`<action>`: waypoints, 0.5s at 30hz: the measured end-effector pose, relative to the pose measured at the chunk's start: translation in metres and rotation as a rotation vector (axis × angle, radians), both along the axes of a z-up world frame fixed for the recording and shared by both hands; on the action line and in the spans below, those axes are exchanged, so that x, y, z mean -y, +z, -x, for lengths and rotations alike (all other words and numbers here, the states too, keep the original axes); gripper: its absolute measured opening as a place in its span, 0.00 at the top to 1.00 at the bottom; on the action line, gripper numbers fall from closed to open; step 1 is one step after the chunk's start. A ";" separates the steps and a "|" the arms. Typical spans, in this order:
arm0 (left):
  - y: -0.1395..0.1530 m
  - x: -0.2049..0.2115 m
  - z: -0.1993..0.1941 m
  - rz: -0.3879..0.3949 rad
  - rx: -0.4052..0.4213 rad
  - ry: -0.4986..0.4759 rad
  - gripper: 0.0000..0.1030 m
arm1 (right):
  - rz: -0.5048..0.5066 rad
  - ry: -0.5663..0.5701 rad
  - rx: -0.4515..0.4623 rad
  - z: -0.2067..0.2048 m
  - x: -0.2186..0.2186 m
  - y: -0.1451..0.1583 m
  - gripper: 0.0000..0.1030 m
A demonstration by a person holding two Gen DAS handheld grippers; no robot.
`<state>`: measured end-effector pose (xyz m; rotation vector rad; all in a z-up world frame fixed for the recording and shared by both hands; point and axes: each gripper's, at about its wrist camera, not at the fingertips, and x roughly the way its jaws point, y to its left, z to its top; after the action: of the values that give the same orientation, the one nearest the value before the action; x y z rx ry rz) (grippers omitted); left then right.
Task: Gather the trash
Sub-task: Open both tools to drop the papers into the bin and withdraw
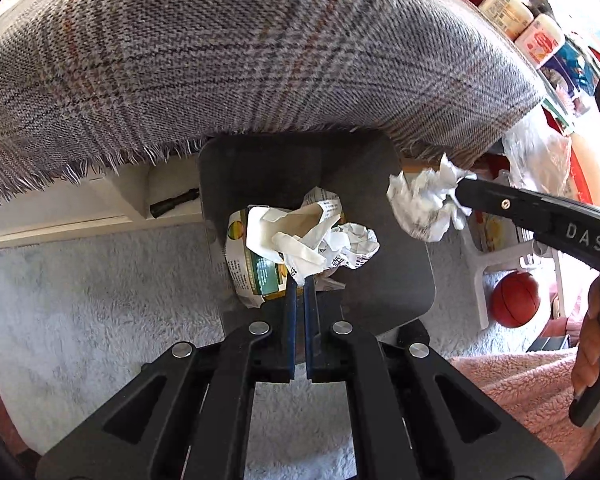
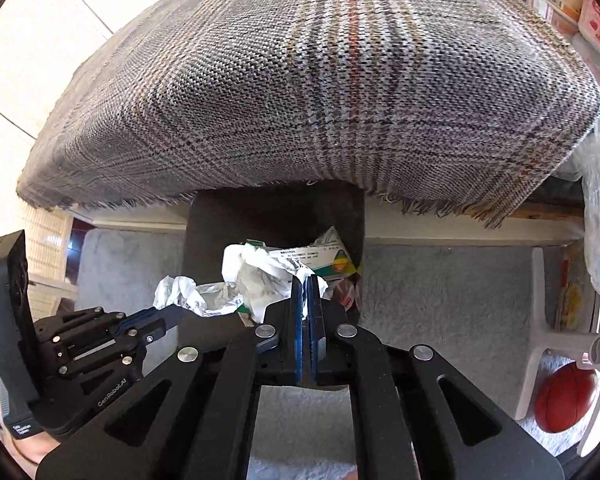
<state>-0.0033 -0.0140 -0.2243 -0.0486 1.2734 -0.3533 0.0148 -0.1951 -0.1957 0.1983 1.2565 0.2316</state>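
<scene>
My left gripper (image 1: 300, 280) is shut on a crumpled white tissue (image 1: 284, 240), right above the open dark bin (image 1: 400, 280). A green and yellow carton (image 1: 256, 276) and a printed paper wad (image 1: 356, 244) lie inside the bin. My right gripper (image 1: 460, 194) comes in from the right, shut on a crumpled white paper ball (image 1: 424, 204) over the bin's far right corner. In the right wrist view the right gripper (image 2: 310, 280) pinches that paper ball (image 2: 256, 276) above the bin (image 2: 276, 216) and carton (image 2: 332, 256). The left gripper (image 2: 176, 314) holds its tissue (image 2: 184, 292) at the left.
A plaid fringed cloth (image 1: 260, 60) overhangs the bin's far side. The bin stands on a fluffy grey rug (image 1: 100, 300). At the right are a basketball (image 1: 516, 300), a white plastic stool (image 2: 556, 340), a pink fleece (image 1: 520, 384) and shelves with packages (image 1: 536, 36).
</scene>
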 end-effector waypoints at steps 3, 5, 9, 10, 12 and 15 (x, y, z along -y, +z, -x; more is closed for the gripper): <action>0.003 -0.001 0.000 0.002 0.009 0.001 0.82 | -0.006 0.003 -0.011 -0.002 -0.003 -0.003 0.94; 0.006 -0.002 0.000 -0.006 0.020 0.002 0.56 | -0.005 -0.001 -0.015 -0.003 -0.004 -0.004 0.93; 0.012 -0.007 0.003 -0.032 0.046 0.011 0.45 | 0.012 -0.013 -0.022 -0.002 -0.003 -0.005 0.91; 0.014 -0.009 0.004 -0.031 0.050 0.015 0.41 | 0.017 -0.018 -0.019 -0.002 -0.002 -0.004 0.87; 0.017 -0.014 0.006 -0.034 0.061 0.024 0.37 | 0.027 -0.030 -0.010 0.000 0.002 -0.003 0.39; 0.021 -0.017 0.011 -0.036 0.081 0.027 0.35 | 0.049 -0.041 0.021 0.003 0.003 0.002 0.34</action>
<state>-0.0143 0.0028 -0.2034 -0.0204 1.1974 -0.3065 0.0116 -0.1986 -0.1934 0.1787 1.2350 0.1668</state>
